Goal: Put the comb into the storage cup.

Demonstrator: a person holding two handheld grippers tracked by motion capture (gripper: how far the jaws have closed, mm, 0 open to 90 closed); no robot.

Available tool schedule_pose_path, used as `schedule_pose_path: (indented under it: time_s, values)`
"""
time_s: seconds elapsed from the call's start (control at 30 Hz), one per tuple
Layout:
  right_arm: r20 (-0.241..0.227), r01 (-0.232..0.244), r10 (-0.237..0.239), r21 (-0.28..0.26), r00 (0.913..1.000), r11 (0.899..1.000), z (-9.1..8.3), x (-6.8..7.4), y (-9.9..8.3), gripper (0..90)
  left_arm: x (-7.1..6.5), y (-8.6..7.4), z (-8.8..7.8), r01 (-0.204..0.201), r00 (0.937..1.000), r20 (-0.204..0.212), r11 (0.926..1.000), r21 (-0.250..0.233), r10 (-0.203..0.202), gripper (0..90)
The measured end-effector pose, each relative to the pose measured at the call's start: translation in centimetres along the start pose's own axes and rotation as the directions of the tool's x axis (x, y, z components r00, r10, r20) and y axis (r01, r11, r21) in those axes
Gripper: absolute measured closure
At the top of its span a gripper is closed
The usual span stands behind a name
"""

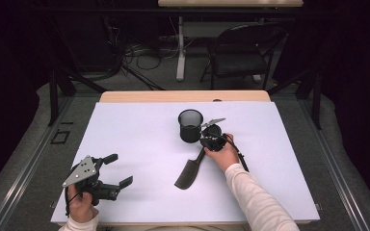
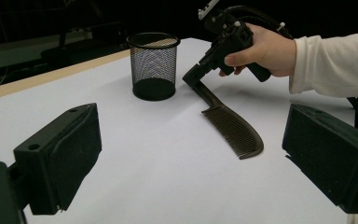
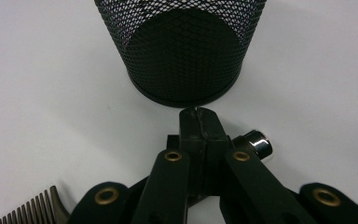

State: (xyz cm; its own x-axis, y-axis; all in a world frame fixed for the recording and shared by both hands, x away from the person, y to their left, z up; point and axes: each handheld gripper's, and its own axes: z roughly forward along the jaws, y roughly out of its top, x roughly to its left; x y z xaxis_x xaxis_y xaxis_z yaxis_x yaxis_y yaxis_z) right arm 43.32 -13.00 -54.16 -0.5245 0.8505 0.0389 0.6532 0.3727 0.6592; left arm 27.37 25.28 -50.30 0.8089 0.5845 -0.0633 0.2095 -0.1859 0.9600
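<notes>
Comb (image 1: 189, 174), judged light, stiff and slick, is pinched at its handle tip by the clenched right hand-held gripper (image 1: 204, 144) beside the cup (image 1: 191, 126); left hand-held gripper (image 1: 115, 171) is released.

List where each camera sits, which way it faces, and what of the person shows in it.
High view: above the person's side, looking forward and down on the table; both forearms and hands enter from the bottom.
Left gripper view: rides the left tongs, open, looking across at the comb, mesh cup and right hand.
Right gripper view: rides the right tongs, shut on the comb's handle, facing the cup.
All three views share cup and comb.
</notes>
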Motion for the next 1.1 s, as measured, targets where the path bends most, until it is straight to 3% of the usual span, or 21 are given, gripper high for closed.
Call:
schedule_pose_path:
  time_s: [0.23, 0.47, 0.57, 0.7, 1.1]
  values:
    - [0.001, 0.003, -0.003, 0.009, 1.0000, 1.000, 0.14, 0.07, -0.06, 90.0, -0.09, -0.01, 0.01, 0.000, 0.9998, -0.018, 1.0000, -0.002, 0.000, 4.6]
    - [0.008, 0.017, -0.017, 0.023, 0.9998, 1.000, 0.01, -0.07, -0.12, 90.0, 0.04, 0.02, -0.04, -0.004, 1.0000, 0.005, 1.0000, 0.004, 0.004, 4.6]
    - [0.006, 0.014, -0.014, 0.009, 0.9999, 1.000, 0.10, -0.07, -0.24, 90.0, 0.04, 0.02, -0.07, -0.003, 1.0000, 0.004, 1.0000, 0.003, 0.003, 4.7]
    - [0.010, 0.024, -0.024, 0.035, 0.9997, 0.999, -0.15, -0.05, -0.30, 90.0, 0.05, 0.02, -0.07, -0.002, 1.0000, 0.004, 1.0000, 0.002, 0.002, 4.6]
    - [0.000, 0.035, -0.035, 0.040, 0.9994, 0.999, -0.57, -0.23, -0.98, 90.0, 0.02, 0.03, -0.07, -0.004, 1.0000, 0.004, 1.0000, 0.003, 0.004, 4.7]
